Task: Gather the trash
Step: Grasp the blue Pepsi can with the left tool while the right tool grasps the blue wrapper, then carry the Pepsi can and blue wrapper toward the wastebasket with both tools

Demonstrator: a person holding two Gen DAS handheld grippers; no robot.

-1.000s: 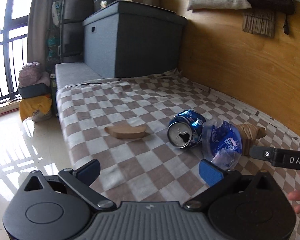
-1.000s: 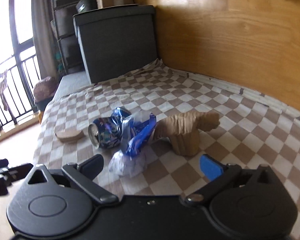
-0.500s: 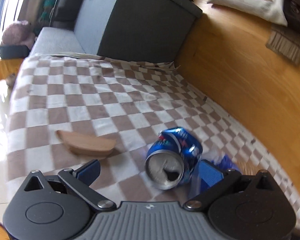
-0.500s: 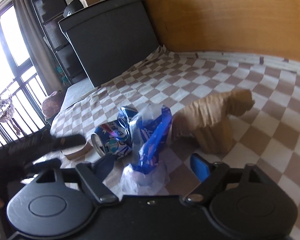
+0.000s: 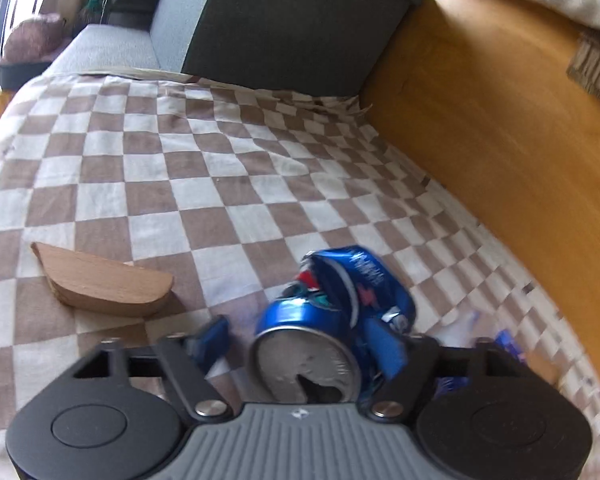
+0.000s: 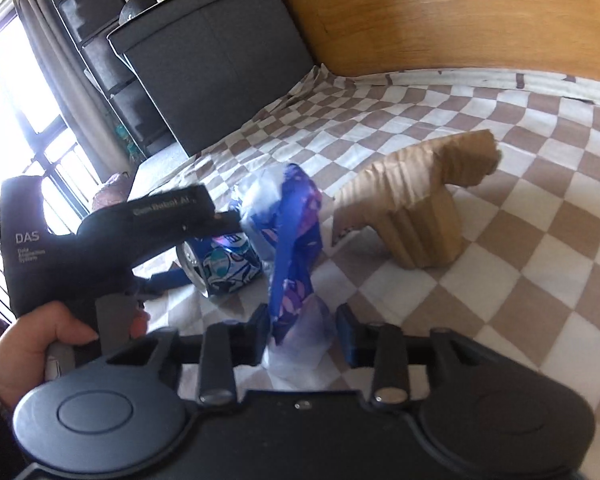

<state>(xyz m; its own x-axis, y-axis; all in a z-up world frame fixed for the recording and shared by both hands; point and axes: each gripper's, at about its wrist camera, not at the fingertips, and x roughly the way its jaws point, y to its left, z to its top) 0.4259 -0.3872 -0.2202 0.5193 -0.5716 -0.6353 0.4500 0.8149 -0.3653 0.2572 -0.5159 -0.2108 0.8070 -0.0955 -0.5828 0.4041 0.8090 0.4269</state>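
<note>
Two pieces of trash, each between a pair of jaws. Crushed blue can (image 5: 332, 308) on its side on the checked cloth (image 5: 179, 168), open end toward the left wrist camera. Left gripper (image 5: 297, 342) low over the cloth, jaws either side of that can and just been closing: right-hand pad against the can's dented side, left-hand pad a little apart from the rim, so not yet clenched. Blue and clear plastic wrapper (image 6: 295, 240) standing crumpled just beside the can, touching it. Right gripper (image 6: 303, 332) at the wrapper's lower end, jaws narrow and just been closing, wrapper between them; cannot tell whether both pads press on it. Left hand (image 6: 39, 344) on the left tool's handle, seen from the right wrist camera. Crumpled brown paper (image 6: 416, 208) near the wrapper, on the side away from the can. Flat wooden piece (image 5: 103, 284) on the cloth, near the can but apart from it. Grey storage box (image 5: 283, 20) at the far end, against the wooden wall (image 5: 500, 140).
</note>
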